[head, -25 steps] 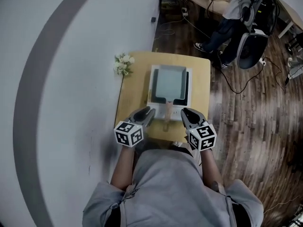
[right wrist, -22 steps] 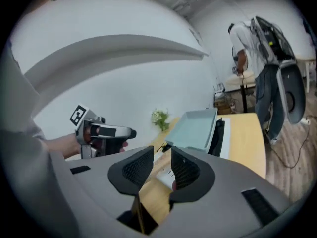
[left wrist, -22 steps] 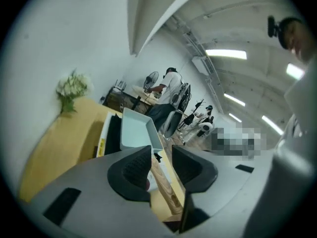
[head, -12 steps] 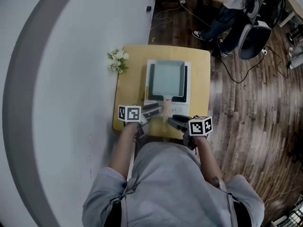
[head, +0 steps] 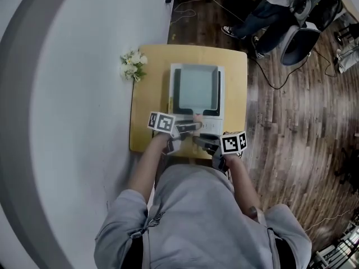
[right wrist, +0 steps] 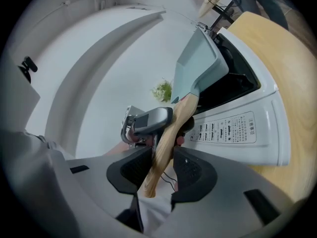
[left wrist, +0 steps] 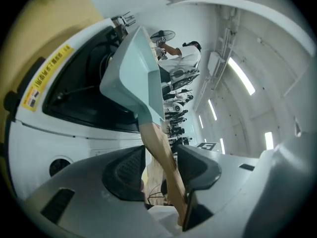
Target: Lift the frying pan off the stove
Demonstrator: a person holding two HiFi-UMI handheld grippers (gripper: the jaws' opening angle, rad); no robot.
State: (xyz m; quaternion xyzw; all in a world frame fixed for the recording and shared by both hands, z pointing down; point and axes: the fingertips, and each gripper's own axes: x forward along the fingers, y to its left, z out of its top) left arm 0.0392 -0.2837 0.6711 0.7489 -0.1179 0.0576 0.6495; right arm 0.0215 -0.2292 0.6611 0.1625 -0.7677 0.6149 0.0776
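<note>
Two claws close in on the frying pan handle.
Flowers sit at the left edge of the counter. The left claw is closing, with the wooden handle between its jaws but not yet clamped. The pale square pan rests on the white stove mid-counter. The right claw is also closing, with the same handle between its jaws.
</note>
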